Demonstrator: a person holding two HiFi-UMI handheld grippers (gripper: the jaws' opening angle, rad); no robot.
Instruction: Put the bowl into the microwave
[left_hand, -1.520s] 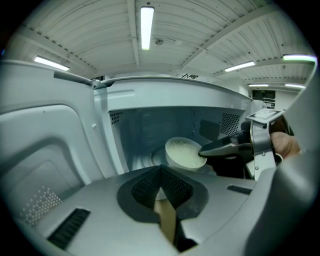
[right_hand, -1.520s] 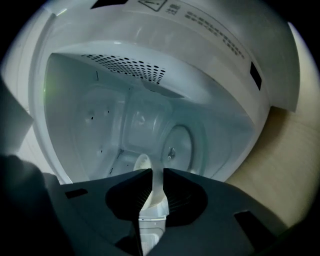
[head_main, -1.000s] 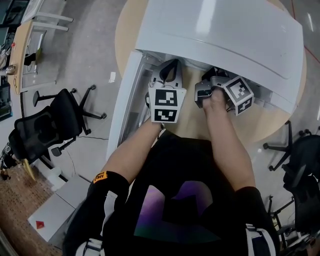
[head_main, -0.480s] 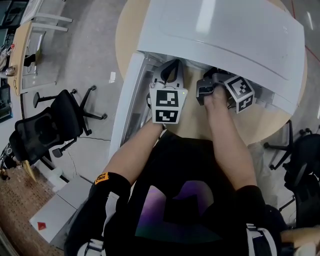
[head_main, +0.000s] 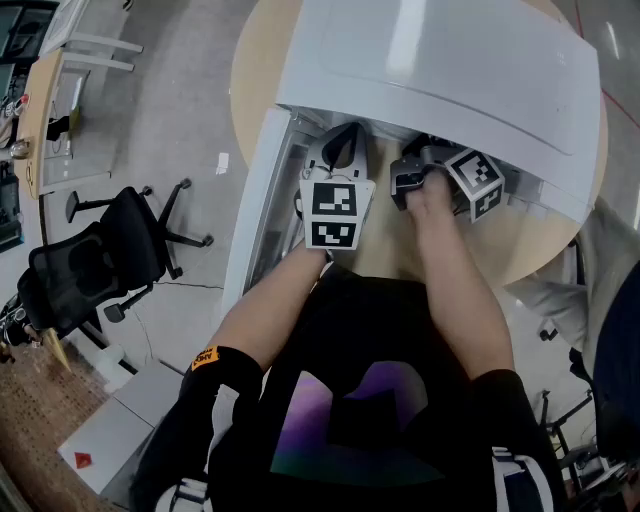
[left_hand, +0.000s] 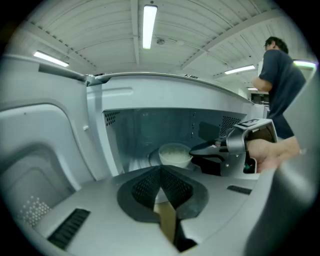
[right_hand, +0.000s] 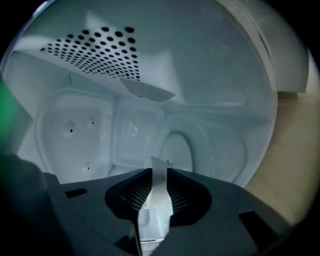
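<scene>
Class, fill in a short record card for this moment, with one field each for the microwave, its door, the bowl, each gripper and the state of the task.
microwave: white, on a round wooden table
door: open, swung to the person's left
bowl: white, inside the microwave
right gripper: reaching inside, jaws closed on the bowl's rim
left gripper: at the opening, jaws together, holding nothing
task state: bowl is inside but not yet let go

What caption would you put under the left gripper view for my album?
The right gripper holds the white bowl inside the open microwave; the shut left gripper hovers outside.
</scene>
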